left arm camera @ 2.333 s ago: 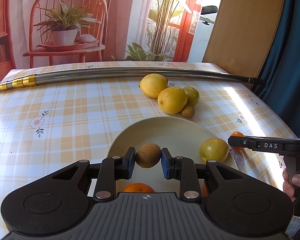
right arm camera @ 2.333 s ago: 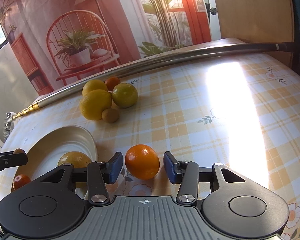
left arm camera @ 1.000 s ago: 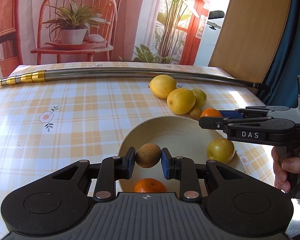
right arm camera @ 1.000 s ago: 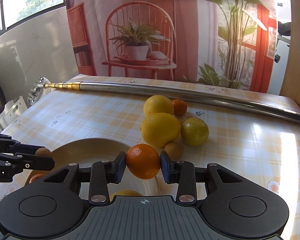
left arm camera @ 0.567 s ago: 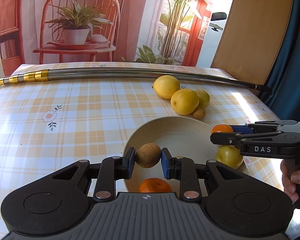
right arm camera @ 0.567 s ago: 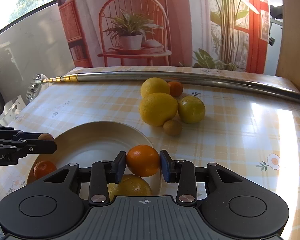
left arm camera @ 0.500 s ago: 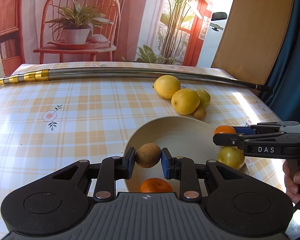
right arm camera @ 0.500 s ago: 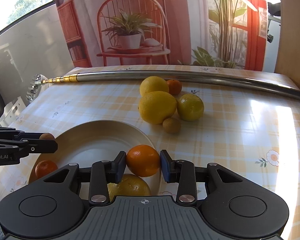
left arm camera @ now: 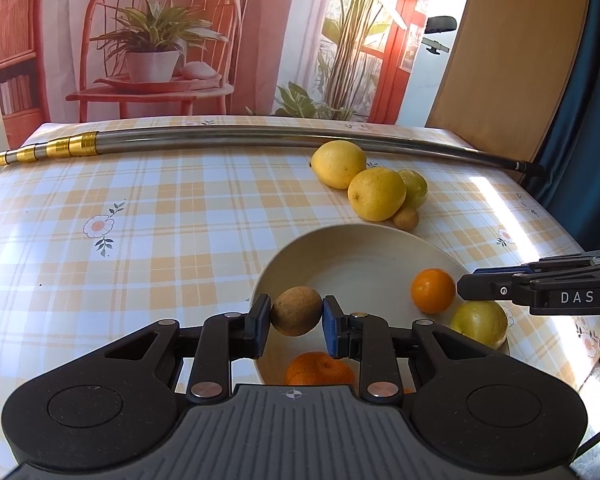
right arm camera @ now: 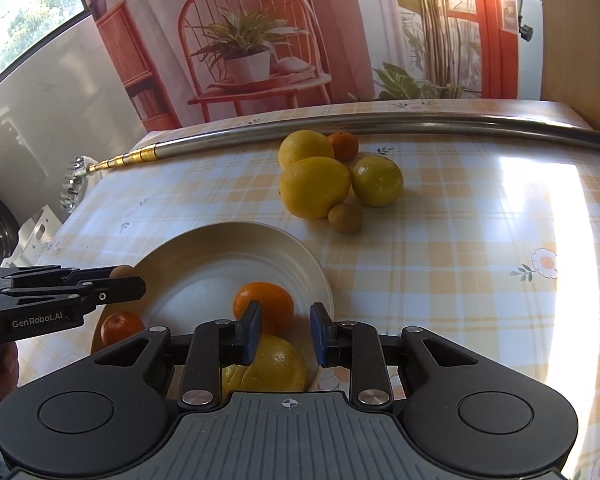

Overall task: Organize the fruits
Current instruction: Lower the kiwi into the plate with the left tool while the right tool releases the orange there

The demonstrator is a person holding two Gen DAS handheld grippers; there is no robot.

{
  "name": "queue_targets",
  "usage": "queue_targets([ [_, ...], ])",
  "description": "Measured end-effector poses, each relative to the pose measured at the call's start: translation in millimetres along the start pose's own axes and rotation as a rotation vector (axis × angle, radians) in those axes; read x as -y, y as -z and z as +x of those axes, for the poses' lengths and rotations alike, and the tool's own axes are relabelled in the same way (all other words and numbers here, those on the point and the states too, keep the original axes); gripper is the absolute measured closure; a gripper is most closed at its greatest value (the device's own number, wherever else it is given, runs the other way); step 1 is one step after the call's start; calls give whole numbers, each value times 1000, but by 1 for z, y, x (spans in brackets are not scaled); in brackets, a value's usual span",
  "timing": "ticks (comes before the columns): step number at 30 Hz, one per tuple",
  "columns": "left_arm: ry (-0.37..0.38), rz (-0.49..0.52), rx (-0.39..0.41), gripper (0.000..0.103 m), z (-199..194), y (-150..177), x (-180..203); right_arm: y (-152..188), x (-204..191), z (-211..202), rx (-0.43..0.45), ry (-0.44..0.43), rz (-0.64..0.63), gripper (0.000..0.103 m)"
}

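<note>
The left gripper (left arm camera: 296,317) pinches a small brown fruit (left arm camera: 296,310) between its blue pads, held over the near-left rim of the plate (left arm camera: 356,248); in my judgement the coming move is a short drop straight down onto bare plate. The right gripper (right arm camera: 285,332) is spread and holds nothing, with an orange (right arm camera: 264,307) lying on the plate just ahead of its left pad. 5 fruits sit in a cluster (right arm camera: 320,184) on the table beyond the plate, nearer the right gripper

Right gripper (right arm camera: 285,336) hangs open above the plate (right arm camera: 204,248); an orange (right arm camera: 266,306) rests there beside a yellow citrus (right arm camera: 276,364)
</note>
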State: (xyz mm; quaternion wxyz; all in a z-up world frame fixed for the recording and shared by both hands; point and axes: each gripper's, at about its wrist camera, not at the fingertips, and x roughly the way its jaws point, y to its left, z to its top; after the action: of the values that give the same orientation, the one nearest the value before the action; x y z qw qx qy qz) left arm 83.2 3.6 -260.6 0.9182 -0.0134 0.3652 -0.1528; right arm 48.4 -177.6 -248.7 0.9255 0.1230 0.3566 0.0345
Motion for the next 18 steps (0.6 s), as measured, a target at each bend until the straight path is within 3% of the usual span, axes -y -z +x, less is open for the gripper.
queue_targets([
  [18, -4, -25, -35, 74, -4, 8, -4, 3, -4, -2, 2, -10, 3, 79],
])
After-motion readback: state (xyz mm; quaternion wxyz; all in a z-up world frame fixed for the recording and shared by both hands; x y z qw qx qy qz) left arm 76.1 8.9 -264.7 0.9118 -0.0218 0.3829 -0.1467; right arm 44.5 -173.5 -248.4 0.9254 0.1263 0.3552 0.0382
